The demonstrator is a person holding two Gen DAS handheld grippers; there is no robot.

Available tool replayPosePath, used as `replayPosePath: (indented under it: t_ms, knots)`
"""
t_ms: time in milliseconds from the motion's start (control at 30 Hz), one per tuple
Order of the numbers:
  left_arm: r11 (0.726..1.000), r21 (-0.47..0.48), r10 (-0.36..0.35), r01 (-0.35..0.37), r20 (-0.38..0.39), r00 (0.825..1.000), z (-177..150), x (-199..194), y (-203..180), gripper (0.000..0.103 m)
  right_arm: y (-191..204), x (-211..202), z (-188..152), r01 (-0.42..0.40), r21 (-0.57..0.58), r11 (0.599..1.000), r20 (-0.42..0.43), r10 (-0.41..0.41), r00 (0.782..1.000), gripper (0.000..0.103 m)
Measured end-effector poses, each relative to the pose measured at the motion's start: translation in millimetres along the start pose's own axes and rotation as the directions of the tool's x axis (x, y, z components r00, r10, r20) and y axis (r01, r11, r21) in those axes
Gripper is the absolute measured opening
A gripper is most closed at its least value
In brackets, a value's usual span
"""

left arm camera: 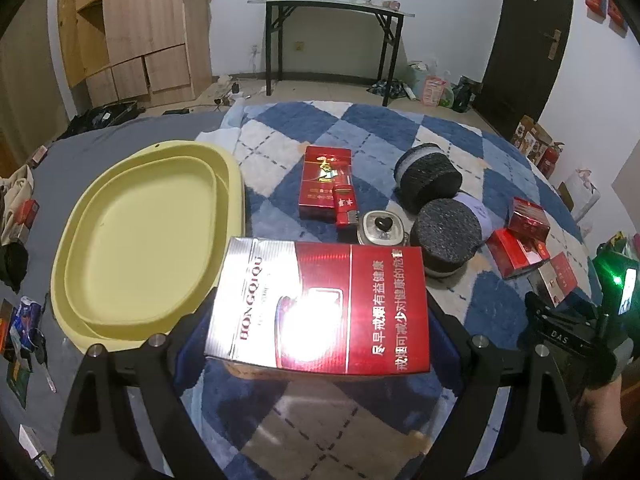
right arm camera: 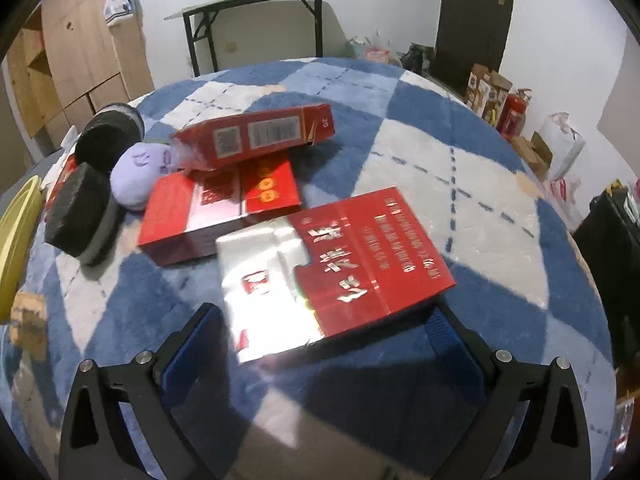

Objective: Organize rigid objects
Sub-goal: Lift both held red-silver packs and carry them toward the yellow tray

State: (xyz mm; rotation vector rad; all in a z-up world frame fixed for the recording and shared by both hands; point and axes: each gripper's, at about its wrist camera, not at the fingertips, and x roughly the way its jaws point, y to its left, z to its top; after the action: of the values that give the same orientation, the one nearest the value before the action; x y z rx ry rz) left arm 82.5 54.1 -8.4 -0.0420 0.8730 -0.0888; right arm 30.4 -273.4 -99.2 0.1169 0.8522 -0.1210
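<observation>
My left gripper [left arm camera: 320, 312] is shut on a large red and silver cigarette carton [left arm camera: 344, 276], which it holds by its two sides above the blue checked rug [left arm camera: 360, 128]. The pale yellow tray [left arm camera: 236, 184] lies just to the left, with nothing in it. My right gripper [right arm camera: 324, 320] is open. A second red and silver carton [right arm camera: 336, 264] lies flat on the rug between and just beyond its fingertips, and the pads do not press on it.
Beyond the held carton lie a flat red box [left arm camera: 325, 182], a red lighter [left arm camera: 345, 206], a small metal tin [left arm camera: 380, 228] and two black foam rounds [left arm camera: 428, 178]. Two more red boxes [right arm camera: 220, 212] and a purple plush [right arm camera: 136, 176] sit left of the right gripper.
</observation>
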Motion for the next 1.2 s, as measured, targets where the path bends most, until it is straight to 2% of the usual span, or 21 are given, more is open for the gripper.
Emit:
replayPosePath:
  t_ms: [100,200,333,367,433,467,500,667,733,767,800,833,933,1067,1200]
  knots:
    - [1.0,-0.007,-0.001,0.001,-0.008,1.0,1,6,0,0.091,0,2,3,-0.005,-0.006,1.0,0.027,0.005,1.0,0.103]
    - [1.0,-0.002,0.002,-0.002,-0.012,1.0,2,11,-2,0.091,-9,2,7,-0.039,0.038,0.999,0.068,0.036,0.997,0.103]
    - [1.0,-0.005,0.002,-0.002,-0.026,1.0,0,17,-3,0.091,-20,13,10,-0.066,0.063,0.996,0.057,0.062,0.996,0.101]
    - [1.0,-0.001,0.004,-0.004,-0.029,1.0,0,19,-4,0.091,-22,11,9,-0.071,0.067,0.995,0.066,0.067,0.996,0.097]
    - [1.0,0.006,0.009,-0.009,-0.03,1.0,0,21,-7,0.091,-27,8,9,-0.083,0.082,0.993,0.078,0.076,0.994,0.084]
    - [1.0,0.005,0.008,-0.008,-0.03,1.0,0,22,-7,0.091,-31,8,9,-0.088,0.098,0.991,0.082,0.08,0.993,0.073]
    - [1.0,0.004,0.006,-0.006,-0.031,1.0,0,22,-8,0.091,-34,9,9,-0.09,0.108,0.99,0.081,0.081,0.993,0.068]
    - [1.0,0.018,0.009,-0.008,-0.038,0.999,-2,23,-12,0.091,-41,4,6,-0.116,0.109,0.987,0.088,0.106,0.99,0.063]
    - [1.0,0.021,0.013,-0.012,-0.041,0.999,-3,24,-12,0.091,-39,2,4,-0.081,0.097,0.992,0.063,0.075,0.995,0.065]
    - [1.0,0.019,0.012,-0.011,-0.041,0.999,-2,25,-12,0.091,-38,-1,4,-0.072,0.108,0.992,0.056,0.066,0.996,0.077]
    - [1.0,0.015,0.009,-0.009,-0.04,0.999,-2,25,-12,0.091,-36,-3,6,-0.074,0.12,0.99,0.054,0.067,0.996,0.095]
    - [1.0,0.01,0.007,-0.006,-0.04,0.999,-1,25,-12,0.091,-34,-6,8,-0.071,0.154,0.985,0.053,0.064,0.997,0.102]
    - [1.0,-0.002,0.007,-0.007,-0.033,0.999,1,24,-10,0.091,-28,-14,20,-0.044,0.241,0.97,0.068,0.028,0.997,0.103]
    - [0.999,-0.028,0.015,-0.016,-0.046,0.999,1,26,-4,0.091,-13,3,30,0.051,0.184,0.982,0.042,-0.059,0.997,0.103]
    - [0.998,-0.053,0.015,-0.018,-0.059,0.998,-1,30,2,0.09,-18,16,33,0.06,0.239,0.969,0.059,-0.076,0.995,0.102]
